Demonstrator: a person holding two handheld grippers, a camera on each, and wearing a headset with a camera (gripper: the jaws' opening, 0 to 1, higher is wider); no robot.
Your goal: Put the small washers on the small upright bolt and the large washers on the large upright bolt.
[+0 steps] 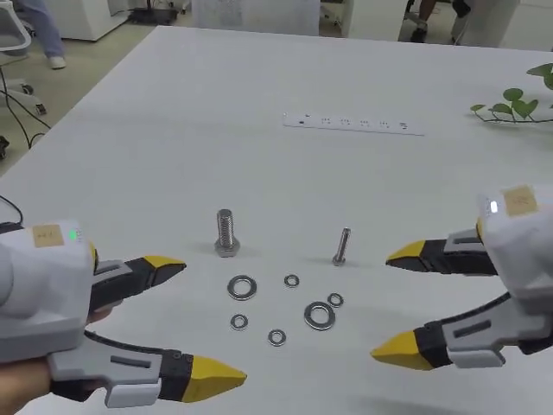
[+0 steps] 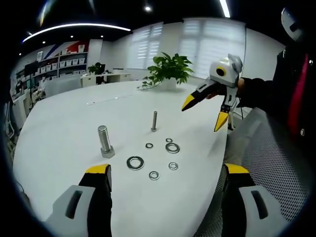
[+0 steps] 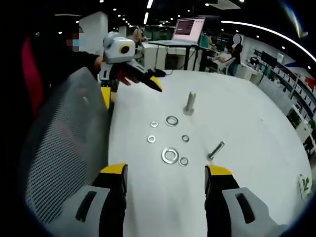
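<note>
Two bolts stand upright on the white table (image 1: 173, 138): a large one (image 1: 225, 233) (image 2: 103, 140) (image 3: 189, 102) on the left and a small one (image 1: 342, 246) (image 2: 154, 121) (image 3: 216, 150) on the right. In front of them lie two large washers (image 1: 242, 287) (image 1: 320, 316) and several small washers (image 1: 291, 280). My left gripper (image 1: 197, 320) (image 2: 167, 170) is open at the near left, short of the washers. My right gripper (image 1: 390, 304) (image 3: 166, 170) is open at the near right. Neither holds anything.
A white power strip (image 1: 354, 123) lies further back on the table. A potted plant (image 1: 518, 104) (image 2: 168, 71) stands at the far right edge. A grey mesh chair (image 3: 64, 148) is at the near table edge.
</note>
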